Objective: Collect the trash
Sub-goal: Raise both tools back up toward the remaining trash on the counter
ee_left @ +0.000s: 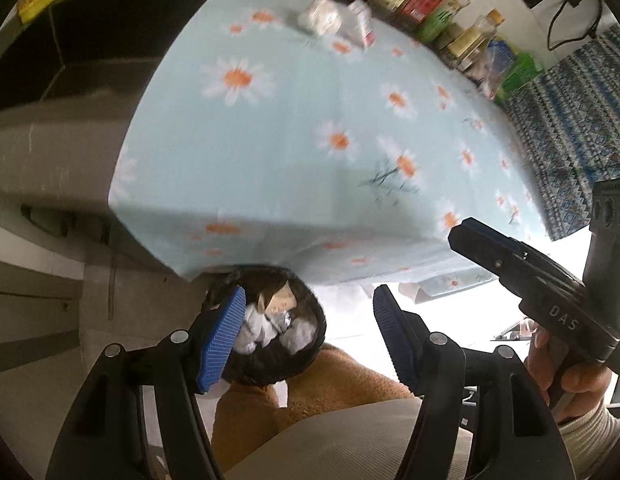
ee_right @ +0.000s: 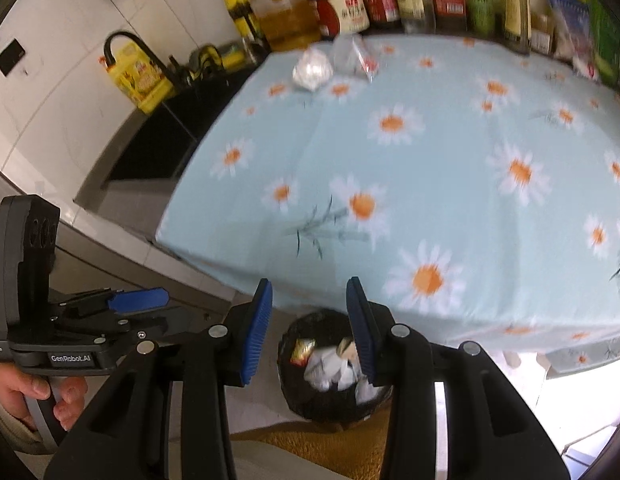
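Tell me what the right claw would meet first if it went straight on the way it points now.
Probably the black trash bin, which sits on the floor right between the open, empty right claw fingers, already holding crumpled paper. Depth is unclear, so the tablecloth edge could brush it.

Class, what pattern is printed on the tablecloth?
White daisies with orange centres on the light blue tablecloth; the right wrist view shows it best.

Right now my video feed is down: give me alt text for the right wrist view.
The right gripper hangs open and empty above a black trash bin holding crumpled paper and wrappers, below the table edge. On the daisy-print tablecloth, a crumpled white wad and a clear plastic wrapper lie near the far bottles. The left gripper shows at left.
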`<action>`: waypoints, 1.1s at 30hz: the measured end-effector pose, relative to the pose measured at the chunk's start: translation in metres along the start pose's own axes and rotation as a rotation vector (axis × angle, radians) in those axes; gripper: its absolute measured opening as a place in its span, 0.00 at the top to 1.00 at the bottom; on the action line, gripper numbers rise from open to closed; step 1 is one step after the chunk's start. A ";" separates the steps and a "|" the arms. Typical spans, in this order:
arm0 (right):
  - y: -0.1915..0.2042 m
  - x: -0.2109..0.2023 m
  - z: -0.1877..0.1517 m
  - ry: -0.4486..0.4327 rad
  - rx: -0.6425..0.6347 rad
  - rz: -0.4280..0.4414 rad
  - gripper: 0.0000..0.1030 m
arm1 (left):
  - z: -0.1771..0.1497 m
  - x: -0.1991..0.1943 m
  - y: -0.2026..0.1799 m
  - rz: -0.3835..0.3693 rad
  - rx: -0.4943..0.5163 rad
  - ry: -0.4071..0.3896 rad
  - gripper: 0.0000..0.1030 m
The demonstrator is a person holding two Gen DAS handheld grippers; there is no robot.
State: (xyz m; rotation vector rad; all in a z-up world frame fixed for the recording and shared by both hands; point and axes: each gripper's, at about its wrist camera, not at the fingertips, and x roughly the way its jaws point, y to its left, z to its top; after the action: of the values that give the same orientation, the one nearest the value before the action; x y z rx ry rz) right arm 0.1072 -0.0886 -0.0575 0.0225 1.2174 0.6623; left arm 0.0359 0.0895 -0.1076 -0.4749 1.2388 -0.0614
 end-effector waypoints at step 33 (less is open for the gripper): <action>-0.073 -0.006 0.152 -0.084 -0.116 0.078 0.37 | 0.173 0.021 -0.053 0.179 0.054 -0.149 0.38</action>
State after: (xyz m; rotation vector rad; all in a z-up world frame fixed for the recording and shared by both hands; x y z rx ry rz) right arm 0.2711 -0.1009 -0.0225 0.0010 1.0999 0.7913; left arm 0.2124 0.0896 -0.0645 -0.3138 1.1258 0.0910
